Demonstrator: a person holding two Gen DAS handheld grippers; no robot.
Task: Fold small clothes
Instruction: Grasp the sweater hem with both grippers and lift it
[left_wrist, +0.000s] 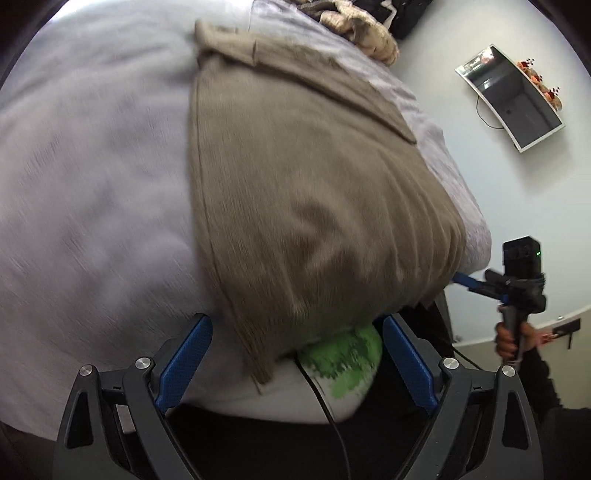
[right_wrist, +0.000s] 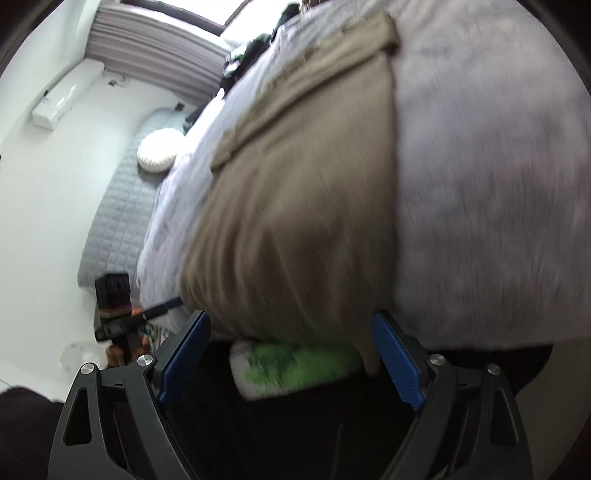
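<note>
A tan ribbed garment (left_wrist: 295, 192) lies flat along the lilac-grey bed cover (left_wrist: 92, 184), sleeves folded in at the far end. Its near hem droops over the bed's edge. My left gripper (left_wrist: 297, 350) is open, its blue pads (left_wrist: 188, 358) wide apart just below that hem, touching nothing. White cloth with a green print (left_wrist: 347, 362) shows under the hem. In the right wrist view the same garment (right_wrist: 303, 206) fills the middle; my right gripper (right_wrist: 291, 354) is open at the hem's other corner. Each gripper shows in the other's view: right (left_wrist: 469, 280), left (right_wrist: 170, 304).
A pile of other clothes (left_wrist: 362, 33) sits at the bed's far end. A framed dark panel (left_wrist: 513, 99) hangs on the wall. An air conditioner (right_wrist: 66, 92), a round white cushion (right_wrist: 157, 149) and a grey quilted pad (right_wrist: 118, 206) lie beyond the bed.
</note>
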